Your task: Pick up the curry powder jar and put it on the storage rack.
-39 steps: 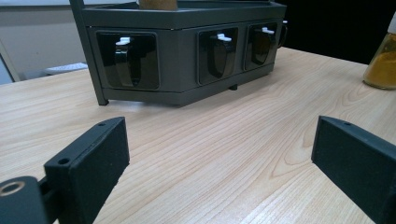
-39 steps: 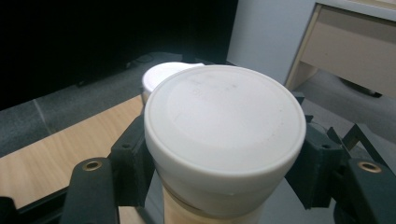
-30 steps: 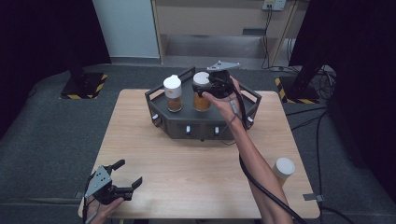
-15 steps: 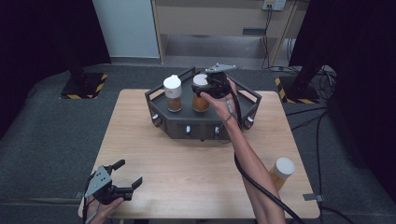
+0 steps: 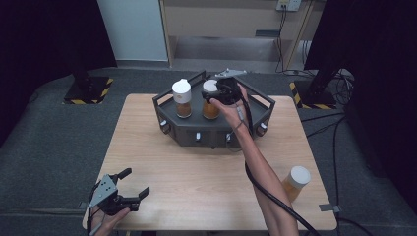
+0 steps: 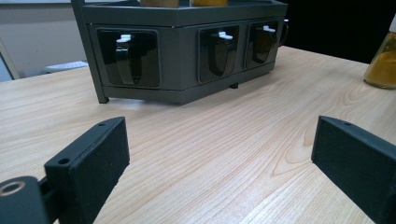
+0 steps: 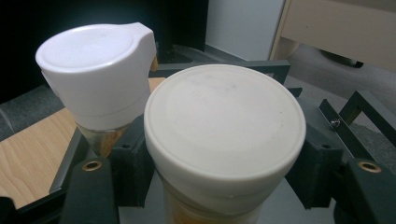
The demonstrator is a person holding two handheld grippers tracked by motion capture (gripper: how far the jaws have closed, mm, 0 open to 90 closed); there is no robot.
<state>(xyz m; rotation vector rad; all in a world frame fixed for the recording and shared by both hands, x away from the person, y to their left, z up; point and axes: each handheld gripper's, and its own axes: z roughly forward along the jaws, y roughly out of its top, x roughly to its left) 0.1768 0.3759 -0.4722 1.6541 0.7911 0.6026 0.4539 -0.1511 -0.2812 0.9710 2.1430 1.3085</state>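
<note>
i'm clamping my right gripper (image 5: 220, 93) on the white-lidded amber spice jar (image 7: 224, 140) at 12 o'clock; a slip risks knocking the neighbouring white-capped jar (image 5: 181, 98) off the dark grey metal rack (image 5: 255, 118). my left gripper (image 5: 129, 188) is idling wide open, holding nothing.

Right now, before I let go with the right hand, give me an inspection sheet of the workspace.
Surface: wooden table, mostly bare.
Job's things: dark rack at the far edge with a white-capped jar on its top and a second jar beside it; a third jar stands near the table's right front edge.
Clutter: nothing seen.
Grippers: right gripper, jaws on either side of the second jar below its lid, jar standing on the rack; left gripper open, low over the near-left corner, holding nothing.
Cables: black cable trails along the right forearm; more cables on the floor at right.
Surroundings: grey floor, hazard-striped stand bases, dark curtains.
</note>
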